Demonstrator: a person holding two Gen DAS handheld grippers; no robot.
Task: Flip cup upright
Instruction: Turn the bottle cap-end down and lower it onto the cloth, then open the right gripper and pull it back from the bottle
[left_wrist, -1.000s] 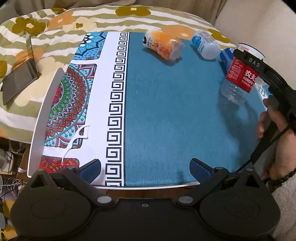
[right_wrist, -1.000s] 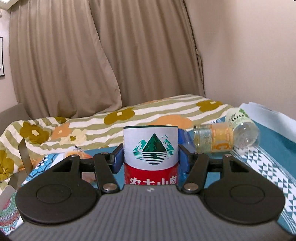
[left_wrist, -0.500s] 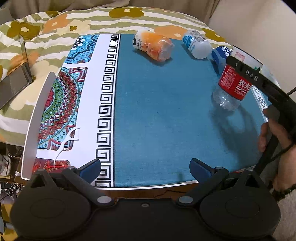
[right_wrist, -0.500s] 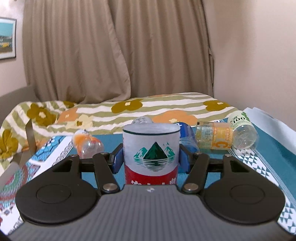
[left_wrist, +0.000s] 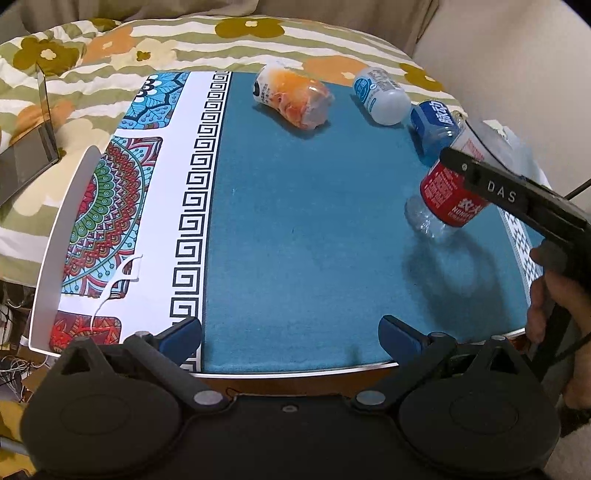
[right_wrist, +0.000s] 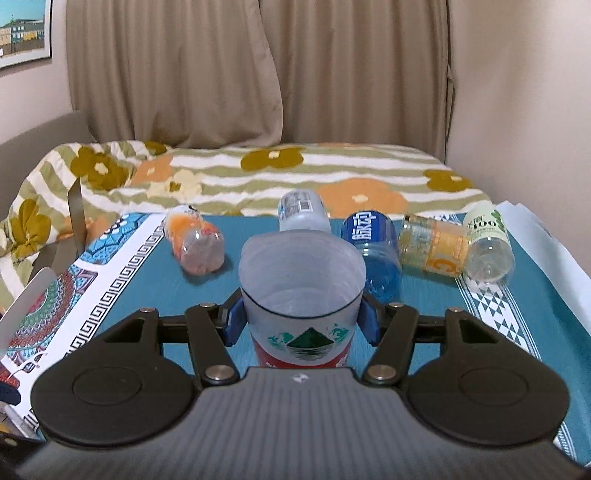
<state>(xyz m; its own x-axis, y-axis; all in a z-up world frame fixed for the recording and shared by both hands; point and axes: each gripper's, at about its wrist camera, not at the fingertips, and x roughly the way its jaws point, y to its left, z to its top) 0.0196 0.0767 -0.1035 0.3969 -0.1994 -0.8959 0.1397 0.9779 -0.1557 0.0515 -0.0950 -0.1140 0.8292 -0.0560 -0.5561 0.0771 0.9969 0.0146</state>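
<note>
The cup is a cut-off clear bottle with a red and white label (right_wrist: 301, 321). My right gripper (right_wrist: 301, 319) is shut on it, blue pads on both sides, with its open mouth facing up. In the left wrist view the cup (left_wrist: 448, 201) hangs tilted at the right of the teal mat (left_wrist: 314, 221), its clear base close to the mat; I cannot tell if it touches. My left gripper (left_wrist: 290, 332) is open and empty over the table's near edge.
Several cut bottles lie on their sides at the back of the mat: an orange one (left_wrist: 293, 96), a white and blue one (left_wrist: 380, 96), a blue one (left_wrist: 434, 125), and a yellow one (right_wrist: 432, 251) beside a clear green-labelled one (right_wrist: 487, 243). A patterned bedspread (left_wrist: 110, 51) lies behind.
The right gripper has tipped forward and lowered with the cup, so the cup's open mouth now shows from above. The left gripper drew back slightly and stayed open.
</note>
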